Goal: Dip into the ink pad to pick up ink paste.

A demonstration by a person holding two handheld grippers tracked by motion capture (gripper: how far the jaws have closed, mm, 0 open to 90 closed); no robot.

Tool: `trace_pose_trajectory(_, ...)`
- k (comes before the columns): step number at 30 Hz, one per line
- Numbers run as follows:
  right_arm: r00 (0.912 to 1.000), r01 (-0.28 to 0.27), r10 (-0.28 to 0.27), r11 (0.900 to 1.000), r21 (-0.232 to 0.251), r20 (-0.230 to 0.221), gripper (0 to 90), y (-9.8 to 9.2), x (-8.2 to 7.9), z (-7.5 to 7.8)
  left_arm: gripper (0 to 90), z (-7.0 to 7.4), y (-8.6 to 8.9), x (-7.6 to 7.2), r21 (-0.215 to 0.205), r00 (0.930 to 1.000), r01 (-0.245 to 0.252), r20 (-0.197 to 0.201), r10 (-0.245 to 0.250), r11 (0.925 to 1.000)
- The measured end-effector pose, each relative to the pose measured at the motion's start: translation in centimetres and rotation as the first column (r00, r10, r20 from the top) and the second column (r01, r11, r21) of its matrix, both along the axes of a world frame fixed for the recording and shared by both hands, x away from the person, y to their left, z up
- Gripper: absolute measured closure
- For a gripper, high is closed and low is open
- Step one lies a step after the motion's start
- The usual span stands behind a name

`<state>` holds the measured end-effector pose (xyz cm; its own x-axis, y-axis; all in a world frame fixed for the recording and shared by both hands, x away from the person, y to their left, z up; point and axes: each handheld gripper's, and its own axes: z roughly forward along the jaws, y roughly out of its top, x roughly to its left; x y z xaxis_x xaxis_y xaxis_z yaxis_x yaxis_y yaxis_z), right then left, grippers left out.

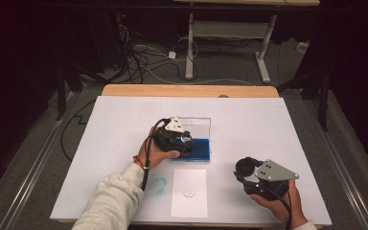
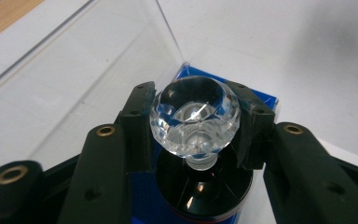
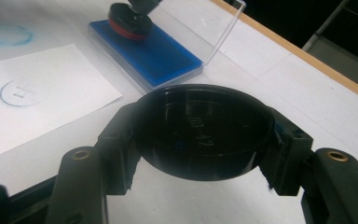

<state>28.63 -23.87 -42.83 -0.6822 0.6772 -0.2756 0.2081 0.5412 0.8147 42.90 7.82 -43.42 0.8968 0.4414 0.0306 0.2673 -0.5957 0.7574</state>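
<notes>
While the round stamp [image 2: 200, 186] is being pressed down on the blue ink pad [image 1: 199, 149], it is being pinched by its faceted crystal knob [image 2: 195, 122] between the jaws of the left gripper [image 2: 195, 123], and that grip is where the first risk is being carried. The knob is glassy and curved, and it is being caught only at its two sides, so a tilt of the hand is likely to let it twist or slide out, and the stamp could be dropped face down on the pad or dragged across it.

The pad is sitting in a shallow tray whose clear lid [image 1: 194, 125] is standing open behind it, just beside the knuckles of the gripper. If the stamp is being lifted back rather than straight up, the lid is likely to be knocked, and the whole case may be shifted on the white table sheet [image 1: 268, 134].

Nearer the person, a sheet of paper [image 1: 189, 191] bearing one faint ring print [image 3: 19, 92] is lying in wait, and a blue smear [image 1: 159, 185] is already marking the table sheet just beside it on the left. A stamp carried over too low, or set down off the paper's edge, is likely to be adding another such stain.

Off to the right, the stamp's black cap [image 3: 200, 130] is being clamped across its width by the right gripper [image 3: 200, 135] and held above the table, well apart from the pad. Its rim is smooth, so a loosened squeeze may let it be dropped.
</notes>
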Motion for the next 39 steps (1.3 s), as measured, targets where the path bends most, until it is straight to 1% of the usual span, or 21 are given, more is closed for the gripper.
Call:
trace_pose_trajectory(2, 1.0, -0.002, 0.002, 1.0, -0.02, 0.0, 38.8, 0.0, -0.2, -0.2, 54.7, -0.2, 0.0, 0.0, -0.002, 1.0, -0.004, 0.008, 0.004, 1.0)
trace_pose_trajectory(4, 1.0, -0.002, 0.002, 1.0, -0.016, -0.001, 38.8, 0.0, -0.2, -0.1, 54.6, -0.4, -0.1, 0.0, -0.003, 1.0, -0.001, 0.005, 0.001, 1.0)
trace_pose_trajectory(5, 1.0, -0.004, 0.004, 1.0, -0.014, 0.0, 38.8, 0.0, -0.2, -0.1, 54.6, -0.6, -0.1, 0.0, 0.002, 0.9999, -0.002, 0.011, 0.002, 1.0)
trace_pose_trajectory(6, 1.0, -0.004, 0.004, 1.0, -0.017, 0.002, 38.8, 0.0, -0.3, -0.1, 54.6, -0.6, -0.1, -0.1, 0.017, 0.9996, -0.009, 0.026, 0.009, 0.9998)
trace_pose_trajectory(7, 1.0, -0.008, 0.008, 1.0, -0.021, 0.003, 38.8, 0.0, -0.3, -0.1, 54.6, -0.7, -0.1, -0.1, 0.023, 0.9994, -0.008, 0.033, 0.007, 0.9997)
trace_pose_trajectory(8, 0.9999, -0.01, 0.01, 1.0, -0.023, 0.003, 38.8, 0.0, -0.3, -0.1, 54.6, -0.7, 0.0, 0.0, 0.013, 0.9997, -0.007, 0.025, 0.006, 0.9999)
trace_pose_trajectory(10, 1.0, -0.009, 0.009, 1.0, -0.026, -0.001, 38.8, 0.0, -0.3, -0.2, 54.6, -0.8, 0.2, 0.1, 0.006, 0.9995, -0.008, 0.029, 0.008, 0.9999)
trace_pose_trajectory(15, 0.9999, -0.014, 0.014, 0.999, -0.029, -0.007, 38.8, 0.1, -0.3, -0.2, 54.6, -1.2, 0.7, 0.3, -0.028, 0.9998, 0.005, 0.018, -0.005, 0.9996)
trace_pose_trajectory(16, 0.9999, -0.015, 0.015, 0.999, -0.029, -0.008, 38.8, 0.1, -0.3, -0.3, 54.6, -1.2, 0.8, 0.2, -0.022, 0.9998, 0.012, 0.017, -0.012, 0.9997)
trace_pose_trajectory(18, 0.9999, -0.014, 0.014, 0.999, -0.031, -0.009, 38.8, 0.1, -0.3, -0.3, 54.7, -1.1, 1.1, 0.1, -0.011, 0.9999, 0.012, 0.009, -0.012, 0.9999)
trace_pose_trajectory(21, 0.9998, -0.016, 0.015, 0.999, -0.03, -0.011, 38.8, 0.1, -0.3, -0.3, 54.7, -1.1, 1.5, -0.1, 0.012, 0.9996, 0.026, 0.012, -0.026, 0.9996)
trace_pose_trajectory(27, 0.9998, -0.018, 0.018, 0.999, -0.036, -0.011, 38.8, 0.2, -0.3, -0.3, 54.6, -0.9, 1.0, -0.4, 0.049, 0.9993, 0.025, 0.028, -0.026, 0.9985)
trace_pose_trajectory(32, 0.9997, -0.018, 0.017, 0.999, -0.038, -0.016, 38.7, 0.2, -0.3, -0.4, 54.7, -0.8, 1.0, -0.4, 0.055, 0.9998, 0.012, 0.016, -0.013, 0.9984)
trace_pose_trajectory(39, 0.9998, -0.009, 0.008, 0.999, -0.034, -0.019, 38.7, 0.1, -0.3, -0.4, 54.7, -0.6, 0.7, -0.5, 0.082, 0.9999, -0.003, 0.013, 0.002, 0.9966)
